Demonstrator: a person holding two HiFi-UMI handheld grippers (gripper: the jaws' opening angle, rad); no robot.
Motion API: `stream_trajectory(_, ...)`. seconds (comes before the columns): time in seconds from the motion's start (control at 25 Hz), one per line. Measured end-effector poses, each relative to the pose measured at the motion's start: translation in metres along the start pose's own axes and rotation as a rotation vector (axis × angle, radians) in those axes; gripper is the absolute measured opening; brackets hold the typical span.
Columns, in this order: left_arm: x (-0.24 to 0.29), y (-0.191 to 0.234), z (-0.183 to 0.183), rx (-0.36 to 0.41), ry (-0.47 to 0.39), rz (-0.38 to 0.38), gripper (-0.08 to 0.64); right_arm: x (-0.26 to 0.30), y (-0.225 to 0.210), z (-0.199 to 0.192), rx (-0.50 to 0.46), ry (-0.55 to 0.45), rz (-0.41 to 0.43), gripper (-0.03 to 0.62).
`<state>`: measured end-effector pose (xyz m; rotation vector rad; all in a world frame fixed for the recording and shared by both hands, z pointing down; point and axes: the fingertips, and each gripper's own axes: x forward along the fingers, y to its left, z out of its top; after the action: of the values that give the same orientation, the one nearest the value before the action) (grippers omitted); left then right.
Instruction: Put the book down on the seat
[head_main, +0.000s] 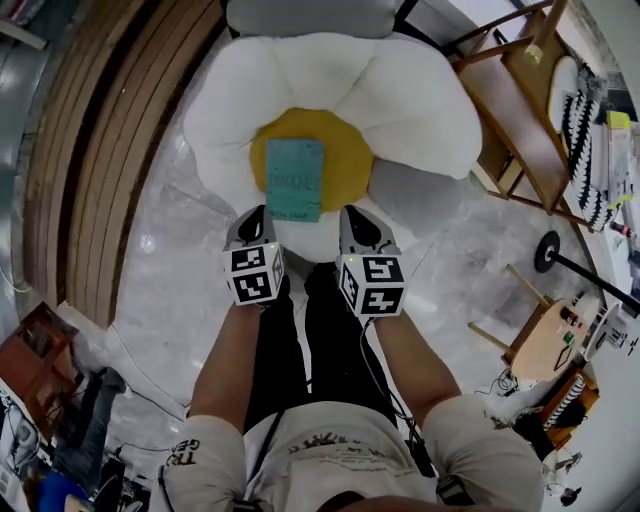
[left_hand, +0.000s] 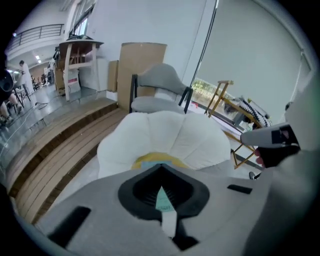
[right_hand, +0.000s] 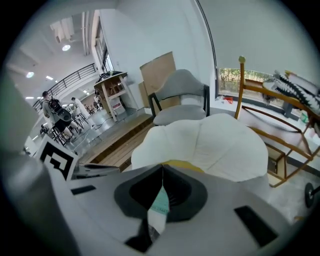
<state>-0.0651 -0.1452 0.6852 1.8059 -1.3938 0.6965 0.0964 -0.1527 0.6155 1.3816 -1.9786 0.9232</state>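
Note:
A teal book lies flat on the yellow centre of a white flower-shaped seat cushion. My left gripper hovers at the cushion's near edge, just left of the book's near corner, jaws shut and empty. At the same height my right gripper sits a little to the right of the book, also shut with nothing in it. In the left gripper view a sliver of the book shows through the slit under the closed left gripper. The right gripper view shows the book below the closed right gripper.
Wooden steps curve along the left. A grey chair stands behind the cushion, and a wooden rack stands to its right. The person's dark-trousered legs are right behind the grippers. Clutter lies at the lower left and lower right.

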Motion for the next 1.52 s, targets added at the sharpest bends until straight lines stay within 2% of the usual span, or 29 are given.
stream_trajectory(0.08, -0.032, -0.015, 0.041, 0.006, -0.048, -0.005, 0.02, -0.027, 0.011, 0.027, -0.002, -0.036, 0.009, 0.028)
stream_trajectory(0.2, -0.072, -0.037, 0.12, 0.036, -0.157, -0.02, 0.02, -0.063, 0.018, 0.09, -0.035, -0.148, 0.017, 0.028)
stream_trajectory(0.36, -0.154, -0.058, 0.19, 0.05, -0.229, -0.025, 0.02, -0.135, 0.025, 0.157, -0.03, -0.262, 0.005, 0.028)
stream_trajectory(0.56, -0.243, -0.076, 0.262, 0.149, -0.353, 0.014, 0.02, -0.209, 0.036, 0.236, -0.021, -0.432, -0.002, 0.028)
stream_trajectory(0.72, -0.296, -0.095, 0.308, 0.137, -0.456, -0.012, 0.02, -0.259, 0.049, 0.289, -0.037, -0.565, 0.011, 0.028)
stream_trajectory(0.88, -0.338, -0.113, 0.354, 0.202, -0.547, -0.037, 0.02, -0.307, 0.062, 0.338, -0.062, -0.712, 0.028, 0.028)
stream_trajectory(1.0, -0.368, -0.124, 0.383, 0.238, -0.609, -0.039, 0.02, -0.339, 0.065, 0.363, -0.078, -0.799, 0.027, 0.028)
stream_trajectory(1.24, -0.405, -0.142, 0.419, 0.26, -0.708, -0.063, 0.021, -0.379, 0.078, 0.386, -0.135, -0.904, 0.031, 0.028)
stream_trajectory(1.36, -0.41, -0.143, 0.424, 0.263, -0.73, -0.071, 0.02, -0.388, 0.092, 0.39, -0.186, -0.941, 0.046, 0.027)
stream_trajectory(1.52, -0.411, -0.151, 0.423, 0.283, -0.737, -0.086, 0.02, -0.388, 0.096, 0.387, -0.188, -0.951, 0.053, 0.027)
